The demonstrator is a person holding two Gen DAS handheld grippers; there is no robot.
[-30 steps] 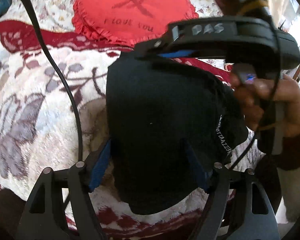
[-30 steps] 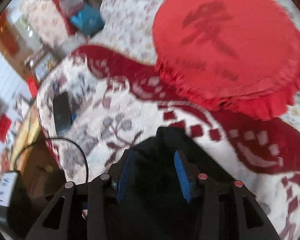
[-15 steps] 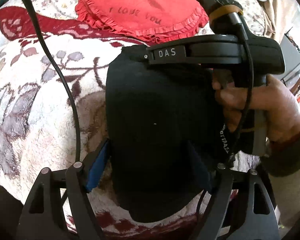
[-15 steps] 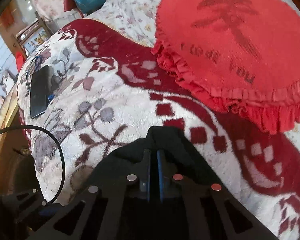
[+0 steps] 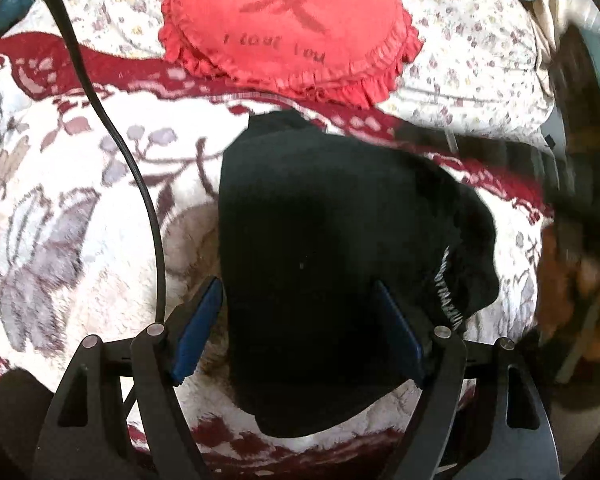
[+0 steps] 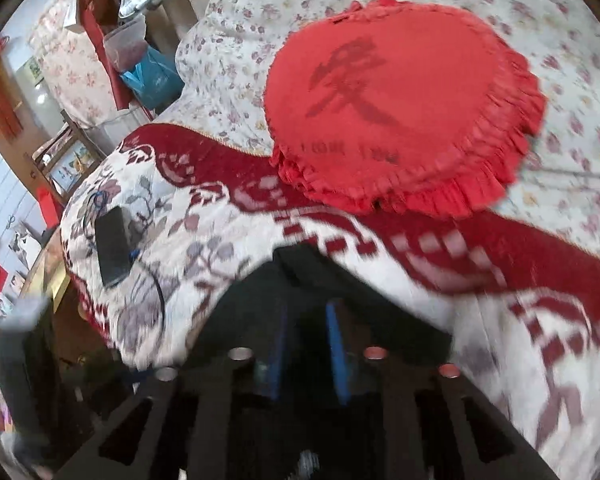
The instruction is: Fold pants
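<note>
Blue pads frame our near view: the left gripper has its jaws spread wide, one pad on either side of the near end of the black pants, neither pad pressing the cloth, so it is released. The pants lie as a compact, folded dark bundle on the plush blanket, white with grey flowers and a dark red border, a strip of white lettering showing along the bundle's right-hand fold. A black cable trails over the blanket just left of the bundle.

Over to the right gripper: its blue pads stand a narrow gap apart, and the jaws have just been opening after a full close. Black fabric lies below and ahead of them, but this view is smeared by motion, so we cannot tell whether any cloth sits between the pads; they do not look clamped. In the left view that gripper and the hand holding it show only as a blur at the blanket's right edge.

Further out, the red frilled cushion rests at the blanket's far edge, overlapping the red border and a floral sheet. A flat black device lies near the blanket's left corner.
</note>
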